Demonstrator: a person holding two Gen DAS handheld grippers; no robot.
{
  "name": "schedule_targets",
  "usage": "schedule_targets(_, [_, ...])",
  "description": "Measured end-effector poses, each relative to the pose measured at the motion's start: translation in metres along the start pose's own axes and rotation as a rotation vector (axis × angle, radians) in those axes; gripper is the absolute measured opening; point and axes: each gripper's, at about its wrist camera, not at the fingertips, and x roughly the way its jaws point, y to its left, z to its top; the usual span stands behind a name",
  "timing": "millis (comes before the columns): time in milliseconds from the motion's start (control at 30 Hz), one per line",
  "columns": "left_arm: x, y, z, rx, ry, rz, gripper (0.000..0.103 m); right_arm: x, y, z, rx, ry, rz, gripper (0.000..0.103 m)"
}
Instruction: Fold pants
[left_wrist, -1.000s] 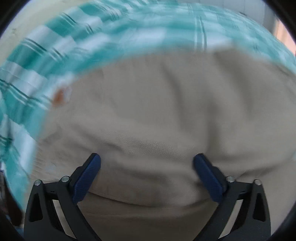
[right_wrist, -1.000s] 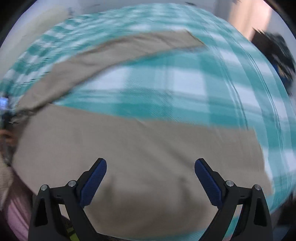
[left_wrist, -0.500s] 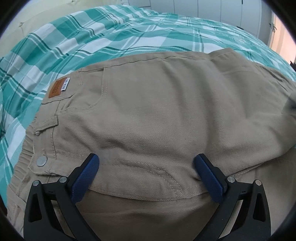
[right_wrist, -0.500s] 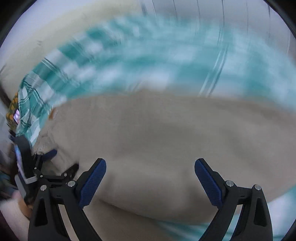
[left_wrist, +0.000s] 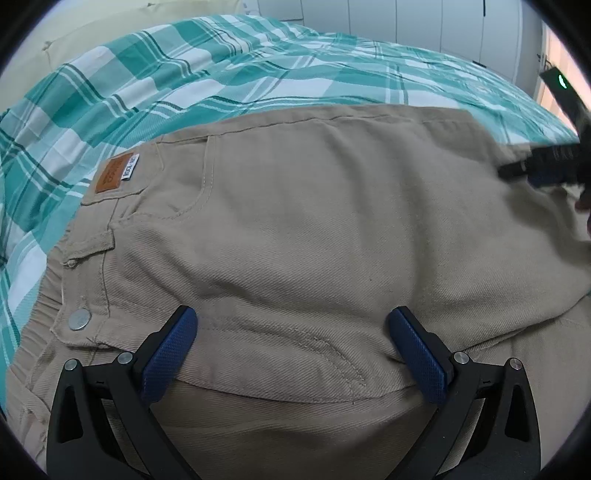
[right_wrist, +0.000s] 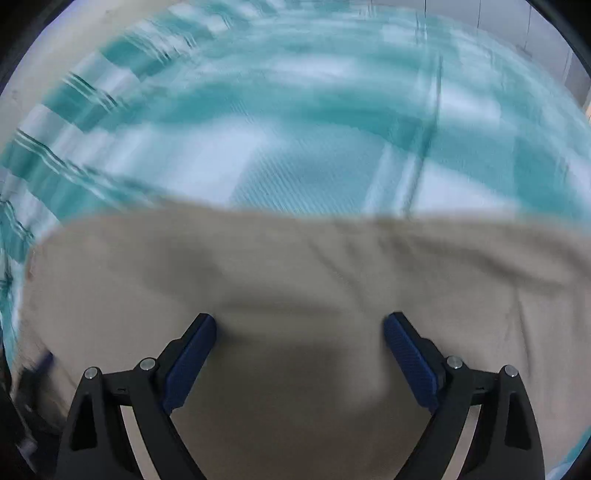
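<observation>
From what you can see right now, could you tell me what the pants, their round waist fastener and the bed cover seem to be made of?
The pants look like matte beige cotton twill, going by the fine diagonal ribbing. The round fastener looks like dull silvery metal, probably a snap. The bed cover appears to be soft woven fabric, likely cotton, in a teal and white check with creases.

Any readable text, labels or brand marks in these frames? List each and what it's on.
Brown patch on the pants waistband: embossed lettering, too small to read.
White tag beside the patch: dark print, too small to read.
Metal button: no legible marking.
Right wrist view: motion-blurred, no text visible.
</observation>
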Motion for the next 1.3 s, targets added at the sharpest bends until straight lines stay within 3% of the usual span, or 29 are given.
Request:
schedule_targets(100, [0.0, 0.001, 0.0, -0.004, -0.005, -0.004, 0.102, -0.037, -0.002, -0.004, -0.102, -0.134, -0.003, 0.088])
schedule_targets(167, [0.001, 0.001, 0.0, -0.005, -0.007, -0.005, 0.102, -0.071, -0.025, -0.005, -0.091, -0.243, -0.017, 0.089])
schedule_targets(233, [0.001, 0.0, 0.0, -0.003, -0.007, -0.003, 0.102, -0.09, -0.068, -0.009, -0.011, -0.299, -0.1, 0.09])
schedule_targets(300, [0.001, 0.0, 0.0, -0.001, -0.006, 0.001, 0.102, -0.085, -0.117, -0.018, 0.093, -0.261, -0.173, 0.09])
schedule_targets(333, [0.001, 0.0, 0.001, 0.0, -0.005, 0.003, 0.102, -0.068, -0.149, -0.027, 0.182, -0.162, -0.192, 0.09])
schedule_targets(367, [0.001, 0.0, 0.001, 0.0, -0.005, 0.004, 0.102, -0.052, -0.178, -0.04, 0.246, -0.077, -0.147, 0.085])
schedule_targets(433, [0.001, 0.0, 0.001, 0.001, -0.004, 0.005, 0.102, -0.069, -0.185, -0.045, 0.176, -0.133, -0.119, 0.079])
schedule_targets(467, [0.001, 0.0, 0.001, 0.002, -0.004, 0.006, 0.102, -0.079, -0.185, -0.045, 0.149, -0.153, -0.145, 0.08])
schedule_targets(533, [0.002, 0.0, 0.001, 0.001, -0.005, 0.005, 0.102, -0.113, -0.193, -0.048, 0.126, -0.253, -0.116, 0.08])
schedule_targets(600, [0.002, 0.0, 0.001, 0.001, -0.005, 0.005, 0.102, -0.126, -0.21, -0.054, 0.143, -0.294, -0.142, 0.086])
schedule_targets(667, [0.002, 0.0, 0.001, 0.001, -0.003, 0.005, 0.102, -0.112, -0.248, -0.067, 0.218, -0.204, -0.206, 0.088])
schedule_targets(700, [0.003, 0.0, 0.001, 0.001, -0.002, 0.004, 0.102, -0.094, -0.277, -0.078, 0.284, -0.093, -0.244, 0.086])
schedule_targets(733, [0.003, 0.0, 0.001, 0.001, -0.001, 0.005, 0.102, -0.097, -0.292, -0.086, 0.302, -0.117, -0.188, 0.071])
schedule_targets(767, [0.003, 0.0, 0.001, 0.002, -0.002, 0.005, 0.102, -0.114, -0.302, -0.092, 0.321, -0.191, -0.189, 0.064])
schedule_targets(833, [0.003, 0.0, 0.001, 0.0, -0.002, 0.004, 0.102, -0.149, -0.321, -0.106, 0.431, -0.325, -0.233, 0.071])
schedule_targets(900, [0.003, 0.001, 0.002, -0.003, -0.005, 0.001, 0.102, -0.169, -0.352, -0.127, 0.601, -0.422, -0.099, 0.072])
schedule_targets(1000, [0.004, 0.001, 0.002, -0.002, -0.004, 0.004, 0.102, -0.151, -0.386, -0.138, 0.728, -0.342, 0.005, 0.071])
schedule_targets(1067, [0.004, 0.001, 0.002, -0.001, -0.004, 0.006, 0.102, -0.141, -0.4, -0.137, 0.777, -0.341, 0.017, 0.063])
schedule_targets(1133, [0.004, 0.001, 0.002, 0.001, -0.004, 0.008, 0.102, -0.137, -0.416, -0.133, 0.888, -0.404, 0.034, 0.06])
schedule_targets(1200, [0.005, 0.0, 0.002, 0.002, -0.004, 0.012, 0.102, -0.133, -0.429, -0.123, 0.968, -0.454, 0.023, 0.045])
schedule_targets(1267, [0.006, 0.0, 0.002, 0.001, -0.004, 0.01, 0.102, -0.136, -0.427, -0.116, 0.952, -0.444, -0.04, 0.007])
schedule_targets(1300, [0.006, 0.0, 0.002, -0.001, -0.004, 0.008, 0.102, -0.143, -0.42, -0.105, 0.903, -0.443, -0.066, 0.006])
